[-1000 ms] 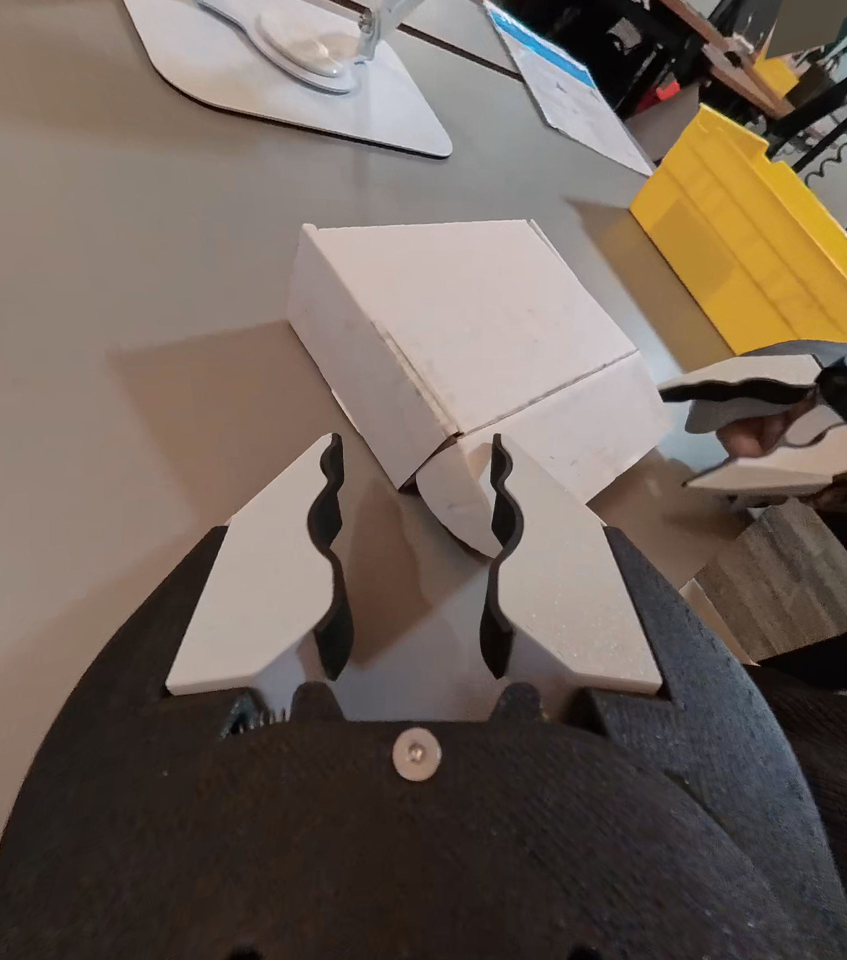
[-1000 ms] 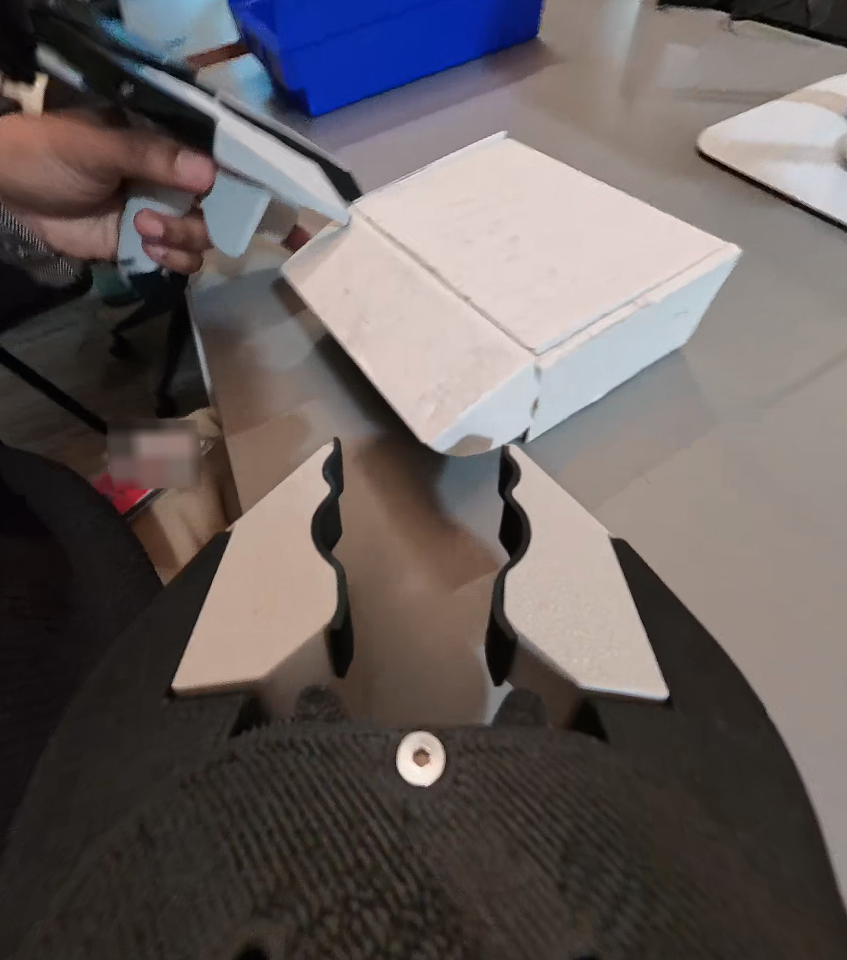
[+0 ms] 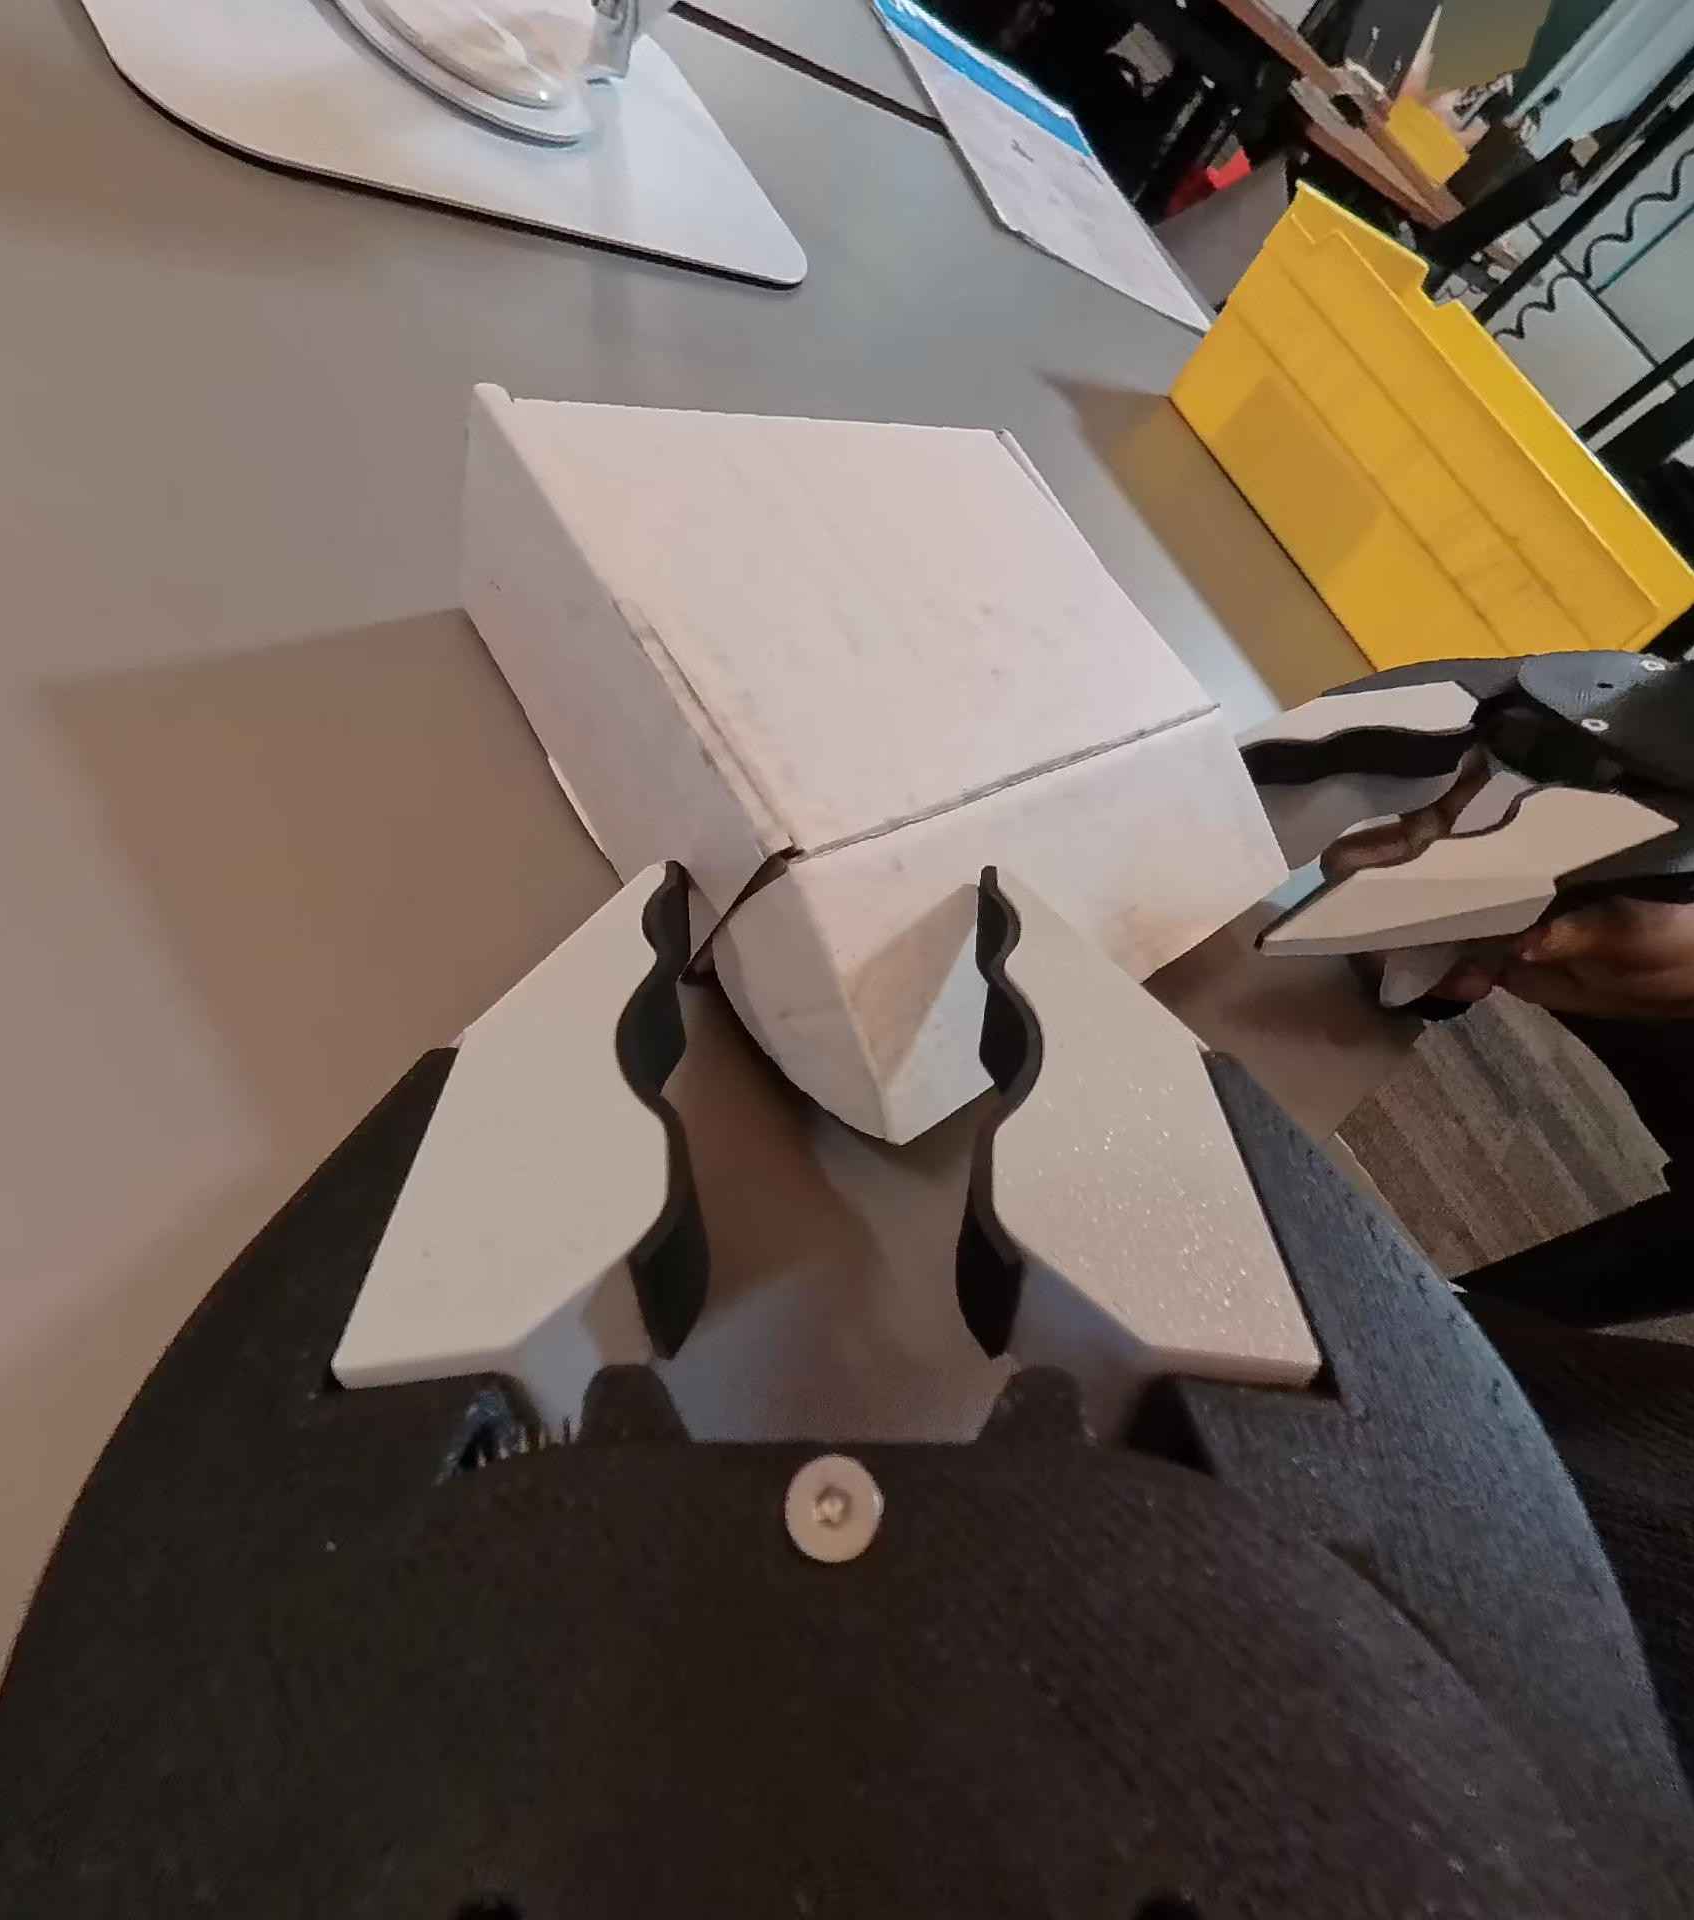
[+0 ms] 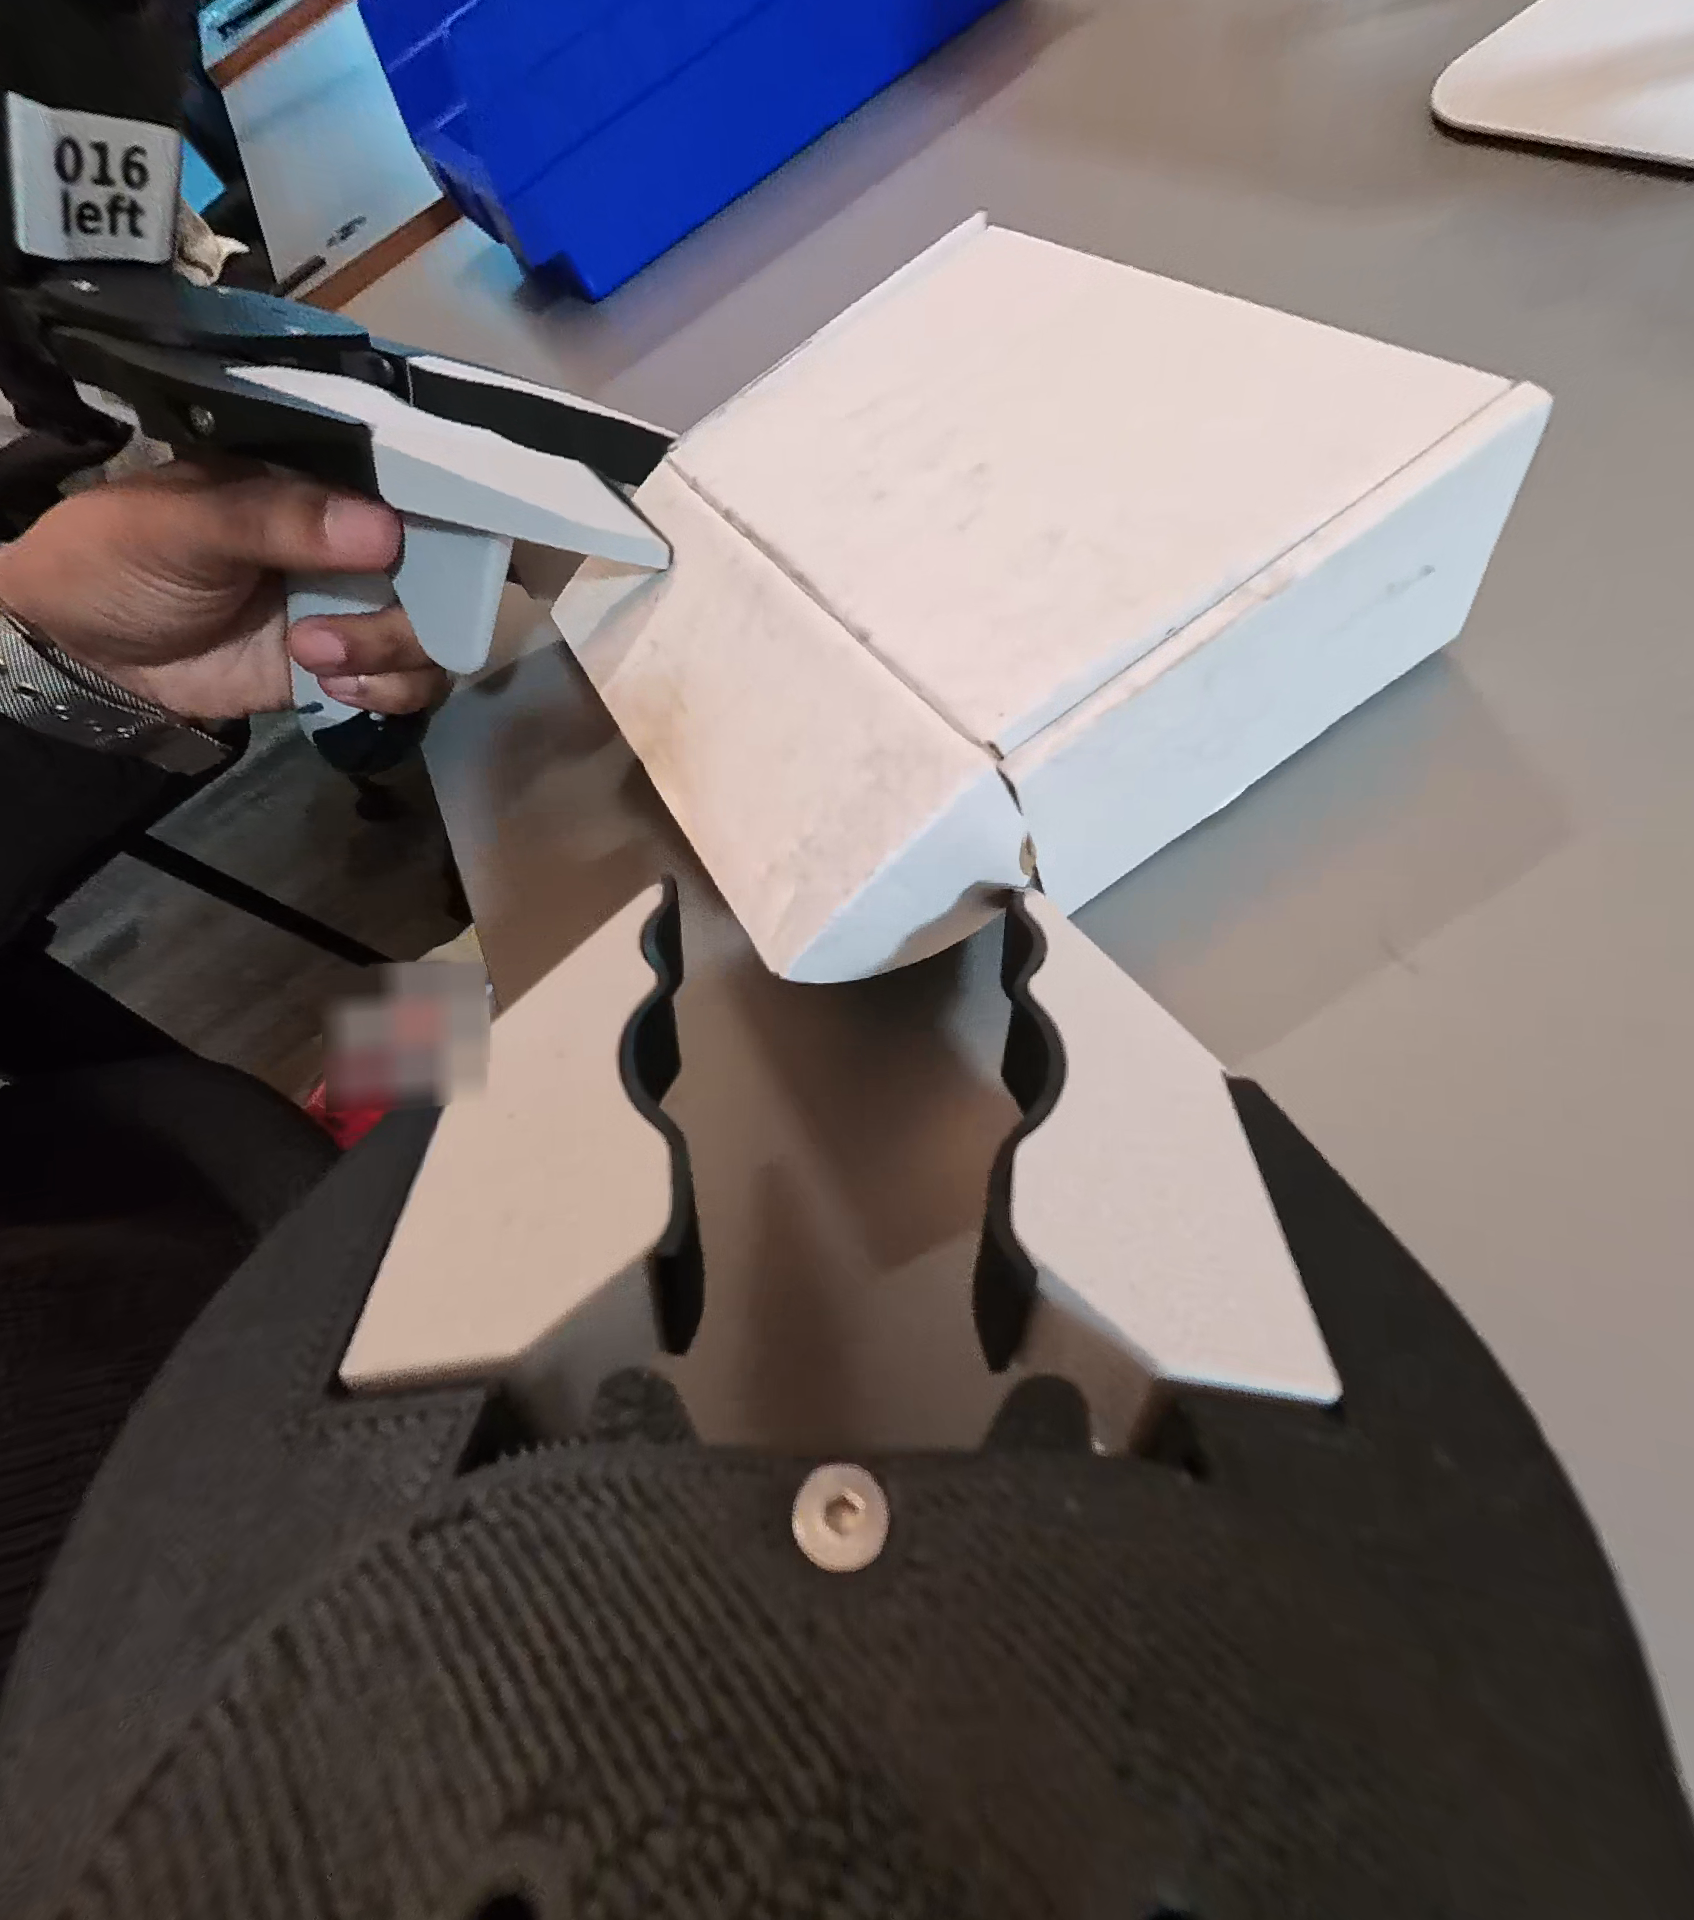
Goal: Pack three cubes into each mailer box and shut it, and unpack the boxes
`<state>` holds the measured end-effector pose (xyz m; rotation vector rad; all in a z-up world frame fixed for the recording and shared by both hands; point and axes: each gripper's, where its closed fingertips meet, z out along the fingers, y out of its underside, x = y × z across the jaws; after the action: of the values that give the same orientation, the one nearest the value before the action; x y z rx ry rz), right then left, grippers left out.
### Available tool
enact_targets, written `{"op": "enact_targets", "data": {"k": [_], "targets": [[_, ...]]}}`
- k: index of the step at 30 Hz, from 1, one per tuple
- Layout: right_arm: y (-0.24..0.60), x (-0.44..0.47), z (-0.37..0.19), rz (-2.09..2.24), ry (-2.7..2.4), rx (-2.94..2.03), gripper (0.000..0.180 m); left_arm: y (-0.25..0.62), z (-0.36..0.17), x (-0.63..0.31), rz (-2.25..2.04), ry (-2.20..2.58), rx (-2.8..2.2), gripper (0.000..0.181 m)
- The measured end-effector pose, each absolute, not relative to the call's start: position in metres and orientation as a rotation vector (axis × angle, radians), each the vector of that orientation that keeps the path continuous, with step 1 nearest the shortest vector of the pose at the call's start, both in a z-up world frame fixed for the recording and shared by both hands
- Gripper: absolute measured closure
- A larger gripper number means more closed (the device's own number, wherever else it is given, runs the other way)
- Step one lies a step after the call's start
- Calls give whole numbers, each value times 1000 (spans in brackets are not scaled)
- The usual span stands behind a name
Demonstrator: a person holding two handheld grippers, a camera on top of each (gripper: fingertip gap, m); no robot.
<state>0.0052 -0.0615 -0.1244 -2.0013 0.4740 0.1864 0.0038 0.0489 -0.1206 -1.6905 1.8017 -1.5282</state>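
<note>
Both grippers have been brought closer to the white mailer box point(image 3: 853, 623) on the grey table point(image 3: 147, 499). Its front flap corner is now straddled by the left gripper point(image 3: 830, 902), jaws spread wide, nothing clamped. Just ahead of the right gripper point(image 4: 838, 914), equally wide and empty, the flap's other corner is seen.

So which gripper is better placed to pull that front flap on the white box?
Probably the left gripper: it is open with a corner of the flap already between its fingers. The right gripper is open too, but the flap's other corner only reaches its fingertips.
</note>
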Motion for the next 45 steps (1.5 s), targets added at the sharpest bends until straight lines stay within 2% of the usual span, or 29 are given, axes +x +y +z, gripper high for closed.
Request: {"op": "enact_targets", "data": {"k": [14, 20, 23, 27, 31, 37, 39, 45], "targets": [[-67, 5, -126, 100, 444, -2033, 122, 50, -121, 2, -1511, 1837, -1675, 126], [-84, 15, -121, -92, 363, -2035, 121, 55, -111, 1, -1507, 1843, -1571, 121], [-85, 22, -113, -86, 357, -1984, 114, 52, -102, 2, -1540, 1863, -1464, 111], [-80, 15, -119, 144, 367, -1999, 91, 42, -99, -1, -1555, 1972, -1275, 82], [-75, 18, -112, 344, 389, -1935, 85, 33, -105, -3, -1598, 2109, -1187, 65], [-62, 38, -117, 343, 377, -1965, 75, 52, -112, 7, -1690, 2157, -1326, 67], [-60, 36, -125, 348, 375, -2017, 73, 58, -118, 10, -1634, 2146, -1392, 73], [-58, 34, -130, 247, 334, -2071, 87, 52, -128, 5, -1509, 2236, -1345, 96]]}}
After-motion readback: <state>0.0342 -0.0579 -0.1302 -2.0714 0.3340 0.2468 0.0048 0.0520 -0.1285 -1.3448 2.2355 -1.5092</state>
